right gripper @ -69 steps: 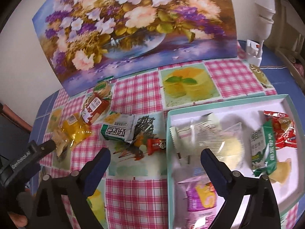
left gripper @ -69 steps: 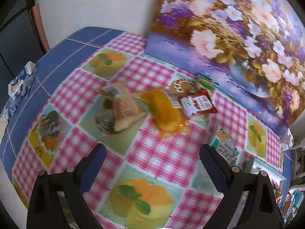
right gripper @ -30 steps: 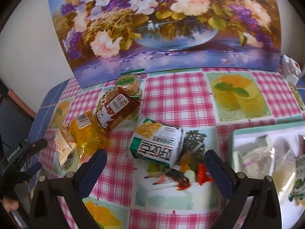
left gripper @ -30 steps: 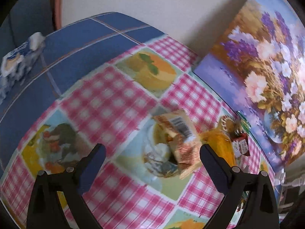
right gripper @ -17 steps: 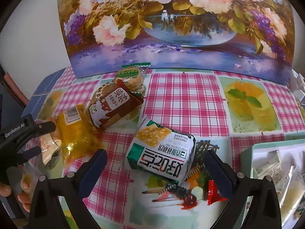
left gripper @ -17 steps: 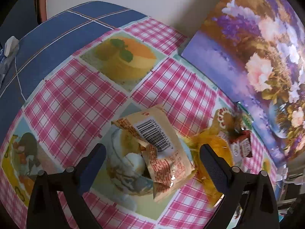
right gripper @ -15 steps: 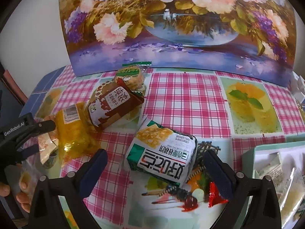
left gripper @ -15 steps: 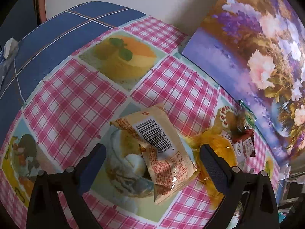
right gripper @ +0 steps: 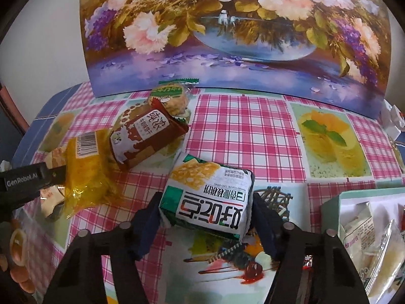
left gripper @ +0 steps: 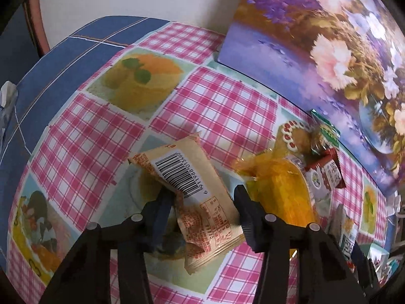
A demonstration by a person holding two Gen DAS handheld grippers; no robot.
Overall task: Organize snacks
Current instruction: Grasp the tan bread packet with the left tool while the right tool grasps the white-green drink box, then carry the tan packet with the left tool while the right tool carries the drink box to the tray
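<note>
Left gripper point(left gripper: 202, 207) clasps a beige barcoded snack packet point(left gripper: 195, 190) on the table point(left gripper: 222, 106); a yellow packet point(left gripper: 281, 190) lies just beside. Right gripper point(right gripper: 206, 217) clasps a green-white cracker pack point(right gripper: 210, 197). The left gripper's arm reads "GenRobot.AI".

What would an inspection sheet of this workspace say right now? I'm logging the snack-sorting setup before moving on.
Surface: checked pink tablecloth with fruit prints and a blue border.
Job's things: beige barcode packet, green-and-white cracker pack, yellow packet, brown packet, round cookie pack, teal-rimmed tray holding wrapped snacks.
Clutter: a white object at the far right edge.
Grippers: left tongs close around the beige packet; right tongs close around the cracker pack; both packs lie on the table.
Cables: nothing seen.
Surroundings: flower painting leaning against a white wall.
</note>
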